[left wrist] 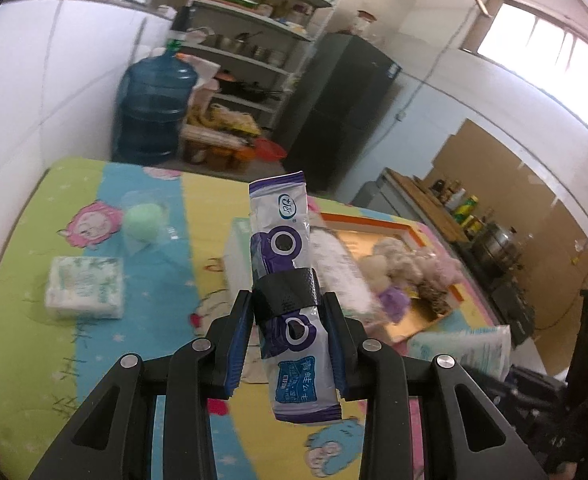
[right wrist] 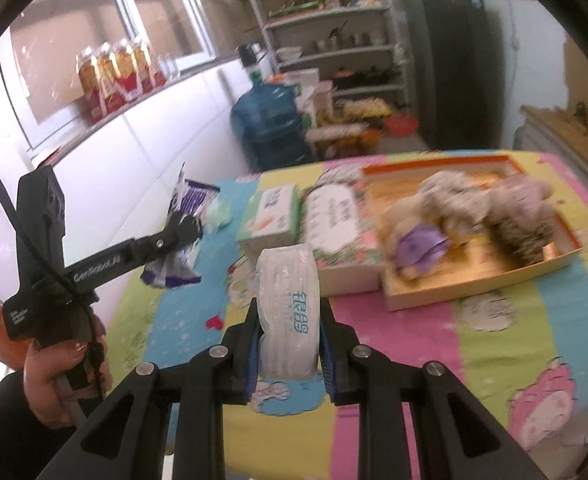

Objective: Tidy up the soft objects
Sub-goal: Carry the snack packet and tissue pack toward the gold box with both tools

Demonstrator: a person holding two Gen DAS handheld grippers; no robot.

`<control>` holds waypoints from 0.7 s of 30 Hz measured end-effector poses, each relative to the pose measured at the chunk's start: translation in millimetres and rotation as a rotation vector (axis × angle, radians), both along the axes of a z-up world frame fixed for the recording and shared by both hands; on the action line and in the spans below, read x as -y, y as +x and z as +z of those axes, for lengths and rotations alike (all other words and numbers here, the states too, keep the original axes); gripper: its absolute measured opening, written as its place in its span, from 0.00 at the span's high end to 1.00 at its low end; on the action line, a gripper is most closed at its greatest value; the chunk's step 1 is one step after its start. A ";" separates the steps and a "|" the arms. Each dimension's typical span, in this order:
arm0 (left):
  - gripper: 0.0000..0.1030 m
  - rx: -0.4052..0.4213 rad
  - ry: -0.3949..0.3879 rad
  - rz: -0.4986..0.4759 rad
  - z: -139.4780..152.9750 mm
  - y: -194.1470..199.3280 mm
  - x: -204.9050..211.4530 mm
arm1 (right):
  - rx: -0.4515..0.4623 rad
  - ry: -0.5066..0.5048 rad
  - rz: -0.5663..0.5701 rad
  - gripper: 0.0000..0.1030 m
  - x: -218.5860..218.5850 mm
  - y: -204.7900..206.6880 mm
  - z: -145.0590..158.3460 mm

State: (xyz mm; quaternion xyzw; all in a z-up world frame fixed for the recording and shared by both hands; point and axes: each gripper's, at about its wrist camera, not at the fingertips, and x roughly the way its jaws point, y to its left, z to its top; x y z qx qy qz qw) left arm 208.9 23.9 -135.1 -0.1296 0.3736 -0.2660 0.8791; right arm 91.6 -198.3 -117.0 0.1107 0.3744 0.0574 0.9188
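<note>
My left gripper is shut on a purple-and-white tissue pack and holds it upright above the table. It also shows at the left of the right wrist view, with the pack hanging from it. My right gripper is shut on a white tissue pack with teal print, held above the table. A wooden tray with plush toys lies at the right; it also shows in the left wrist view.
A green-patterned tissue pack and a pale green soft ball lie on the colourful cartoon tablecloth. A green tissue box and a floral box stand beside the tray. Water jugs, shelves and a fridge stand behind.
</note>
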 end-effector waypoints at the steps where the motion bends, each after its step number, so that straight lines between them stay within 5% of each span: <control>1: 0.65 0.004 0.002 -0.011 2.1 -0.1 3.8 | 0.012 -0.008 -0.020 0.75 6.3 -3.8 3.9; 21: 0.65 0.039 0.052 -0.151 36.3 -1.5 122.1 | 0.125 -0.043 -0.228 0.75 125.1 -17.1 34.7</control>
